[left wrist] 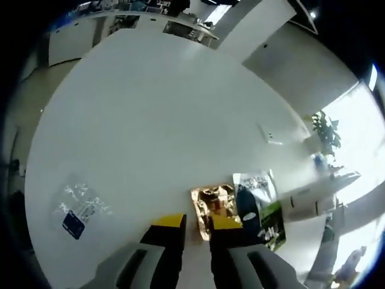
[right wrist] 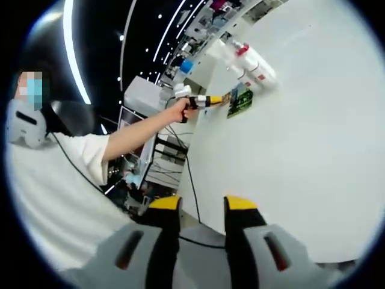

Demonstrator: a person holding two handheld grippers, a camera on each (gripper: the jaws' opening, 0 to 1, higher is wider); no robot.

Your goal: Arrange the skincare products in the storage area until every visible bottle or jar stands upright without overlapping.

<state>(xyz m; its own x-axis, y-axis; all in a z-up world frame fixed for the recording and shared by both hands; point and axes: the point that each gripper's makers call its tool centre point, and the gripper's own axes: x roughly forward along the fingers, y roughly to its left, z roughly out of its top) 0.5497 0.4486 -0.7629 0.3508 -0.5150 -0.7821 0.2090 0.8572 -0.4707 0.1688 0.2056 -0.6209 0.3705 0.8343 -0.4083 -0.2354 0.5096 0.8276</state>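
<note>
While the left gripper (left wrist: 196,232) stands parted and empty, sachets wait at lower centre.
Flat gold foil sachet (left wrist: 212,208) lies just beyond it on the white table (left wrist: 156,120); approach low and slowly. Right gripper (right wrist: 203,208), parted, holds nothing.

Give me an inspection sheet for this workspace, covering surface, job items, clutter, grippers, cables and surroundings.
Surface: white table, mostly bare.
Job's things: gold sachet and white, blue and green pouch lying flat beside each other, just past the left gripper; clear packet with a blue label lying apart from them; white tube with a red cap lying at the table's edge.
Clutter: nothing seen.
Grippers: left open, empty, at the sachet; right gripper open, empty, away from the items.
Cables: black cable hanging beside the table.
Surroundings: potted plant; shelving and ceiling lights behind.
</note>
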